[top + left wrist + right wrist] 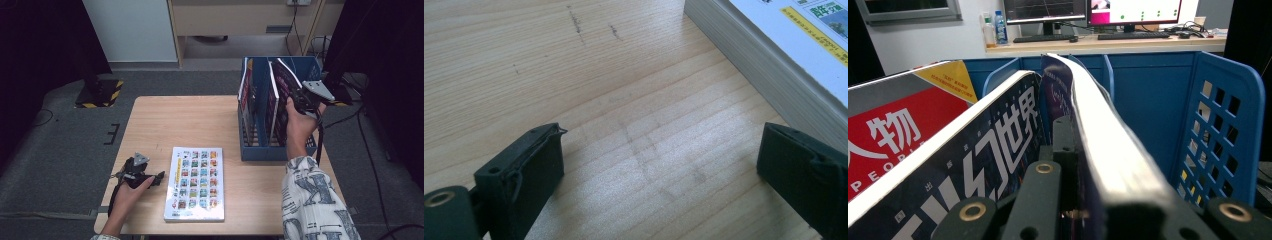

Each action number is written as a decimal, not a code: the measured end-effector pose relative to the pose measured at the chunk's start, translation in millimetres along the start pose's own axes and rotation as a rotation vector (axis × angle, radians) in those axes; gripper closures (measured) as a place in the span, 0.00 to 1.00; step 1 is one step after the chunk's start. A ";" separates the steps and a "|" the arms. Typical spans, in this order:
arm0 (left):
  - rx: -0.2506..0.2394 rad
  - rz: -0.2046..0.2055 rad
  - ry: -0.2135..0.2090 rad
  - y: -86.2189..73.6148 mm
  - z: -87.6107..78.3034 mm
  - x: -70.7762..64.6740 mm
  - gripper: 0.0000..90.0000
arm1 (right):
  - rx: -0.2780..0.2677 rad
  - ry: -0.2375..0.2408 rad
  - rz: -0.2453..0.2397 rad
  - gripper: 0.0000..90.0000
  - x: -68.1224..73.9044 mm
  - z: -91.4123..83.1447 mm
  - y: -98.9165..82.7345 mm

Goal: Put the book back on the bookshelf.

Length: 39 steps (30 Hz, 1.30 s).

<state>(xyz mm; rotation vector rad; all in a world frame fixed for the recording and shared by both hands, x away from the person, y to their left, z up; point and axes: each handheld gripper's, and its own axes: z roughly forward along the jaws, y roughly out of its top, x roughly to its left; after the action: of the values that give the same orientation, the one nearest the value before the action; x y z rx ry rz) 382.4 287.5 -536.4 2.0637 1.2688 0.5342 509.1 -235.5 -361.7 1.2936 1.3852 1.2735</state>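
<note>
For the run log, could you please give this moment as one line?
right gripper: shut on magazine in blue rack | left gripper: open over table beside book

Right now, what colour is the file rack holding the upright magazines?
Blue. The file rack has a perforated side wall, shown best in the right gripper view.

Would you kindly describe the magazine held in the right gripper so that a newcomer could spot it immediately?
Start at the blue file rack on the far right of the wooden table. Several magazines stand in it; take the rightmost one, the dark-covered magazine. Unlike its neighbours, it leans to the right with its top edge curling over, and the right gripper is clamped on that edge.
</note>
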 end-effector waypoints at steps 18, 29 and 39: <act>0.000 0.000 0.000 0.0 0.0 0.0 0.04 | 0.005 0.009 0.005 0.93 0.8 2.7 -10.3; 0.000 0.000 0.000 0.0 0.0 0.0 0.04 | -0.001 0.003 0.012 0.93 -2.5 4.5 -13.0; 0.000 -0.001 0.001 -0.1 0.0 -0.1 0.04 | -0.006 0.001 0.005 0.93 -3.3 5.5 -14.8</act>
<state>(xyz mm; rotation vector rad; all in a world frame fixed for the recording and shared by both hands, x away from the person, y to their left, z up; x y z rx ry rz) 382.3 287.5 -536.5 2.0633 1.2697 0.5347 512.7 -237.4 -377.4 1.2937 1.3790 1.2812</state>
